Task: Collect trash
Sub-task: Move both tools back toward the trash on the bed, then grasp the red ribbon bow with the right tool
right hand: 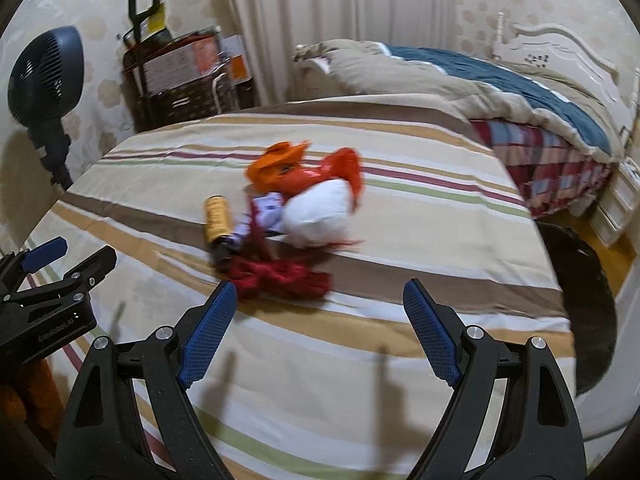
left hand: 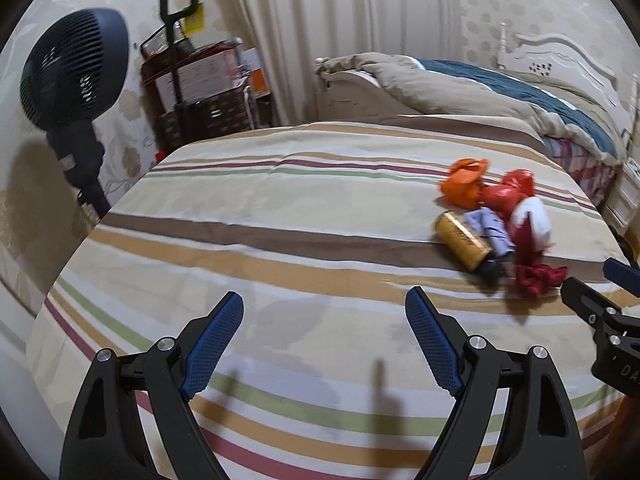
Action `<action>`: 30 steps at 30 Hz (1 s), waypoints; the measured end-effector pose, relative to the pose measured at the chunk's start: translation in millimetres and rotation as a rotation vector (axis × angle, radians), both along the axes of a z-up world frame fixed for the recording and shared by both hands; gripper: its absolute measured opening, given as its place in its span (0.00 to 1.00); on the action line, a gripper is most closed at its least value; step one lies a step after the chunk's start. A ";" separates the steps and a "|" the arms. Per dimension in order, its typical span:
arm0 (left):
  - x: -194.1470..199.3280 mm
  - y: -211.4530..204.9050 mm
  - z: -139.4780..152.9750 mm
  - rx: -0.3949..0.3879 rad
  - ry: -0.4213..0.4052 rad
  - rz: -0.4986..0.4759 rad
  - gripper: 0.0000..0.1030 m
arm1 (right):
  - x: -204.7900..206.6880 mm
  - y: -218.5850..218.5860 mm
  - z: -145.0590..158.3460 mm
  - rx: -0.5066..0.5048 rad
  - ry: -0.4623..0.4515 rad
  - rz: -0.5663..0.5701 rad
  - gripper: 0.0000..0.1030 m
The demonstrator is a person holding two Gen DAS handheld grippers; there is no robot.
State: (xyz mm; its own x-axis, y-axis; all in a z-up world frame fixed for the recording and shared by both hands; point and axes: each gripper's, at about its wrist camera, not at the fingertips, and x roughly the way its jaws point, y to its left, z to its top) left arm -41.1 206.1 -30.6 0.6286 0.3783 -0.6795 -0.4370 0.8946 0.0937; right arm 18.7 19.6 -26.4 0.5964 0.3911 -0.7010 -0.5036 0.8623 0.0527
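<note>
Black frames with blue textured pads: left hand-held gripper, jaws spread wide, nothing between them, poised above bare striped cloth. Right hand-held gripper, same build, jaws likewise spread and empty; its left pad's tip sits just in front of the dark red item in the right wrist view.

Striped cloth: cream ground with tan, brown, maroon and green bands, draped over a low flat surface.

Trash pile, resting on the cloth, to the right of the left hand-held gripper and directly ahead of the right one. Contents, all blurred:
- crumpled dark red piece, nearest, at the pile's front edge;
- gold cylindrical can lying on its side, a dark end toward the cameras;
- pale lilac wrapper, just beside the can;
- white and red bundle, touching the lilac wrapper;
- red plastic bag, behind the bundle;
- orange plastic bag, farthest, touching the red one.

Bed beyond the cloth, right: beige and teal quilt, plaid sheet, white carved headboard.

Dark blue fan, far left, on a stand.

Brown wicker basket of papers and a black-handled trolley, near the cream curtain.
</note>
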 end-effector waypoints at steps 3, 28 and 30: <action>-3.8 8.1 -0.4 0.002 -0.007 0.019 0.80 | 4.2 15.7 -6.1 -0.011 0.022 0.010 0.81; 17.5 -16.8 -10.8 -0.064 0.003 -0.054 0.80 | 7.1 -10.5 -17.5 -0.106 0.013 -0.064 0.43; 21.8 -22.6 -11.3 -0.069 0.004 -0.070 0.80 | 12.9 -20.9 -17.6 -0.106 0.010 -0.093 0.43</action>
State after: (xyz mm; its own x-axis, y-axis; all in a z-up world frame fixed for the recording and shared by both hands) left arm -19.3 183.4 -41.9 0.6488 0.2854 -0.7054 -0.3728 0.9274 0.0323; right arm 31.6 -1.4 -44.0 0.6197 0.2575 -0.7414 -0.4210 0.9063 -0.0371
